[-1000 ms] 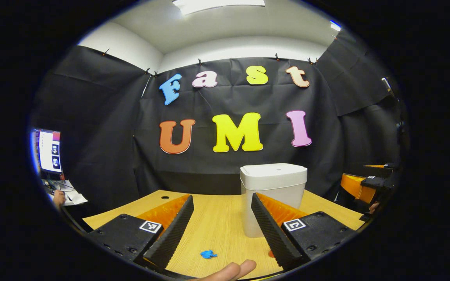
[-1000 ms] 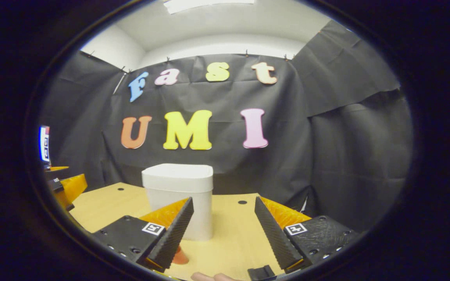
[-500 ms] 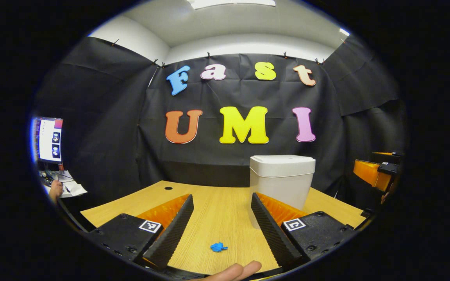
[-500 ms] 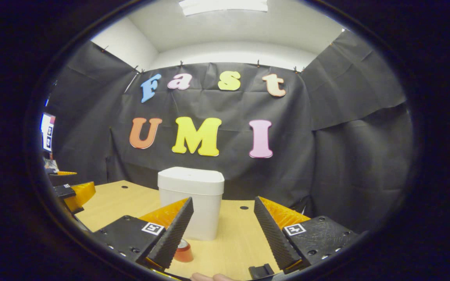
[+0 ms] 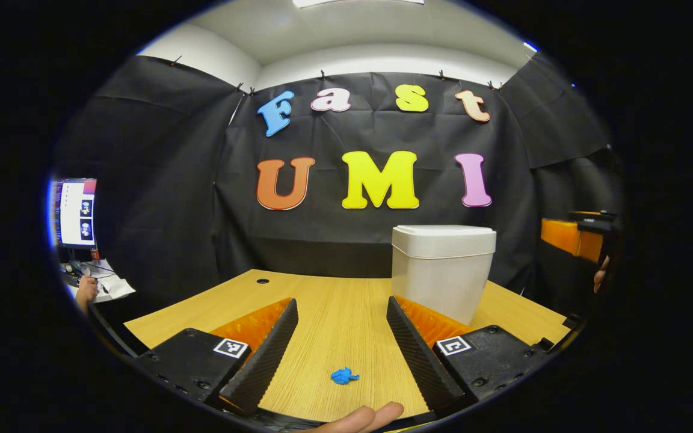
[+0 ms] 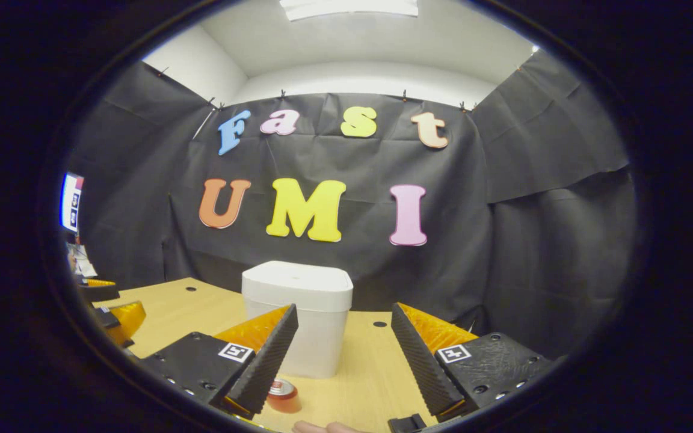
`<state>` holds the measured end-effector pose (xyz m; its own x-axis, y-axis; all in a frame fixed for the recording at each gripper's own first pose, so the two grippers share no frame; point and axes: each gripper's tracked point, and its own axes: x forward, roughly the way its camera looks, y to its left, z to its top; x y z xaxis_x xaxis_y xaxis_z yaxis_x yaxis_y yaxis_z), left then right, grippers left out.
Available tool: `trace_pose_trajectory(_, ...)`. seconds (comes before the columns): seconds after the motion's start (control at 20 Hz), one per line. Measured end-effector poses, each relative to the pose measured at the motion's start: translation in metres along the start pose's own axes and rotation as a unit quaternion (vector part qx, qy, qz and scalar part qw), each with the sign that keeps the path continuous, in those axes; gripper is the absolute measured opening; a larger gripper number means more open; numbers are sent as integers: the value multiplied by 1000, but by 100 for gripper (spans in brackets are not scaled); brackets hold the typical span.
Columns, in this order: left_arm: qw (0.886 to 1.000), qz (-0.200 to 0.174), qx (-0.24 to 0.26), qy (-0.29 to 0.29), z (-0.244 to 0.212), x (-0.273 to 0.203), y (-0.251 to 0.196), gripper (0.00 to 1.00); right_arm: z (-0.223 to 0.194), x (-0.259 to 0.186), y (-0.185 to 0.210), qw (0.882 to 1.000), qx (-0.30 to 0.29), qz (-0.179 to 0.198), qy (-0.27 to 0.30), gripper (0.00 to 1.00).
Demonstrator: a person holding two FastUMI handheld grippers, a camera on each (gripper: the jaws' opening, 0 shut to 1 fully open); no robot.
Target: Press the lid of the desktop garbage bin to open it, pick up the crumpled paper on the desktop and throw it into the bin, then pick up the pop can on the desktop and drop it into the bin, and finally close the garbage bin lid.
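- Left gripper (image 5: pixel 341 349): jaws wide, empty, held above the wooden desktop (image 5: pixel 334 300).
- Crumpled paper (image 5: pixel 344 376): blue, on the desktop between its fingers.
- Garbage bin (image 5: pixel 443 267): white, lid closed, right of the paper.
- Right gripper (image 6: pixel 343 355): jaws wide, empty.
- Pop can (image 6: pixel 282 394): upright, just before the bin.

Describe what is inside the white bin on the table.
Nothing inside the bin can be seen: its lid is shut flat on top. The blue paper ball and the can lie outside, on the table.
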<state>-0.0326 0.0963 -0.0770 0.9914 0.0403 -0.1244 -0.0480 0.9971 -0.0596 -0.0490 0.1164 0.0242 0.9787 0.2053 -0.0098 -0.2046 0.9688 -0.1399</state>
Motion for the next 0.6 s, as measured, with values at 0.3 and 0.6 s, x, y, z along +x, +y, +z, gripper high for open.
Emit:
trace_pose_trajectory(0.3, 998, -60, -1, 16, -14, 0, -28, 97, 7, 55, 45, 997, -32, 68, 32, 94)
trace_pose_trajectory(0.6, 998, -55, -11, 22, -14, 3, -18, 98, 29, 110, 79, 989, 38, 126, 74, 87)
